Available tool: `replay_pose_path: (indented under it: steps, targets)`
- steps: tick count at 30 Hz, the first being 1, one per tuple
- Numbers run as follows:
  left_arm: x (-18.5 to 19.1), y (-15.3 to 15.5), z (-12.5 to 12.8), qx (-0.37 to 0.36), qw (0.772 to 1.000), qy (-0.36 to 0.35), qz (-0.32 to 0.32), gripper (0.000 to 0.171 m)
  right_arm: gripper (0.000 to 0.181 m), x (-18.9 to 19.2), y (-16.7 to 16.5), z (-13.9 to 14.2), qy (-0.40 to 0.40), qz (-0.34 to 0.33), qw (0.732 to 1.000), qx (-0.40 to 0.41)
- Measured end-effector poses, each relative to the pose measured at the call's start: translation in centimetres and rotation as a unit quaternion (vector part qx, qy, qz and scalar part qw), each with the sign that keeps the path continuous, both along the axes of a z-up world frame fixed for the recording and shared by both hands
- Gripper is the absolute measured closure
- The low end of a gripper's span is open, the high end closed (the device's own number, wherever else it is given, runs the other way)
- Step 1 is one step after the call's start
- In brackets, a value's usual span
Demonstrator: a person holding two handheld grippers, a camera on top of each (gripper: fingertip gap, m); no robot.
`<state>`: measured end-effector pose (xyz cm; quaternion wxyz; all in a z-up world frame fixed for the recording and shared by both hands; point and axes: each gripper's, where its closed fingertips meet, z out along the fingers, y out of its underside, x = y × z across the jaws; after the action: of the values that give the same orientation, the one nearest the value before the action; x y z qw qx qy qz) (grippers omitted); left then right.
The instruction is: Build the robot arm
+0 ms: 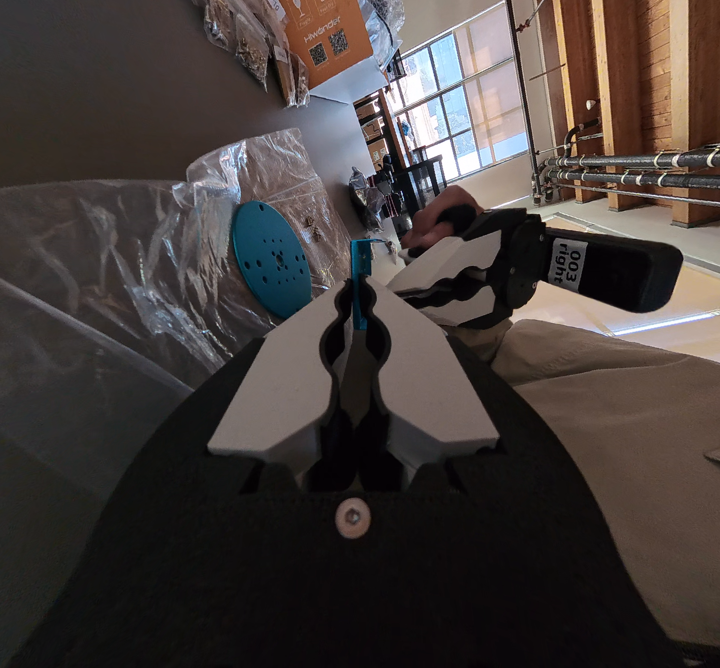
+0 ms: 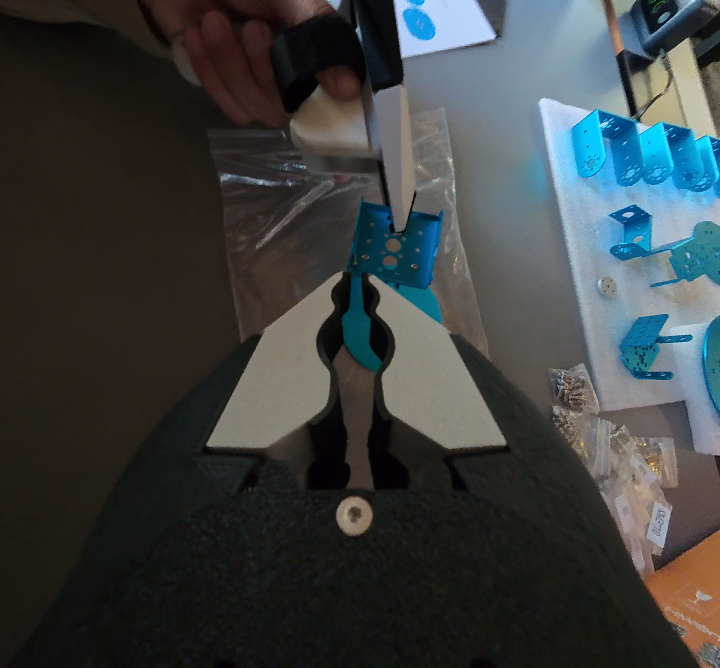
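The left tongs (image 1: 356,279) are closed on a blue bracket (image 2: 389,256), held above a plastic bag (image 2: 272,201) on the counter (image 2: 506,143). The right tongs (image 2: 352,277) are nearly closed at the bracket's corner; whether they pinch it, I cannot tell. A blue disc (image 1: 272,260) lies on the bag.

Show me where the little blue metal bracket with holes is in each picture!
Left wrist view: the blue metal bracket with holes is centre, edge-on, pinched in the left gripper.
Right wrist view: centre, face-on, with the left gripper holding it from above.
Shared landmark: the round blue metal disc beside it.
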<state>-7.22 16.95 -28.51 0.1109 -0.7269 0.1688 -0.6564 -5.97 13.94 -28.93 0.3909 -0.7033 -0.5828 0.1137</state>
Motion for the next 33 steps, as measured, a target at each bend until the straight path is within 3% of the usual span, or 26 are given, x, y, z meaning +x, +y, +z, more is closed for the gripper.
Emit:
replay_pose_path:
  steps: [5,13,19,24,33]
  targets:
    - [0.1,-0.1,-0.2,-0.004,1.0,0.0,-0.004,0.17,0.172,-0.7,-0.1,0.2,0.018,0.015,0.999,0.023]
    - [0.4,-0.3,-0.8,0.009,1.0,0.018,-0.005,0.17,0.167,-0.8,-0.4,-1.9,-0.026,0.014,0.999,-0.041]
    - [0.5,-0.4,-1.0,0.01,1.0,0.021,-0.005,0.17,0.167,-1.2,-0.7,-1.6,0.041,-0.002,0.992,-0.121]
    - [0.4,-0.2,-1.2,0.02,0.999,0.03,-0.001,0.17,0.166,-1.2,-0.8,-0.9,0.068,-0.003,0.988,-0.141]
    - [0.4,-0.1,-1.1,0.013,1.0,0.025,0.003,0.17,0.162,-0.8,-0.3,-2.1,-0.004,-0.002,0.996,-0.086]
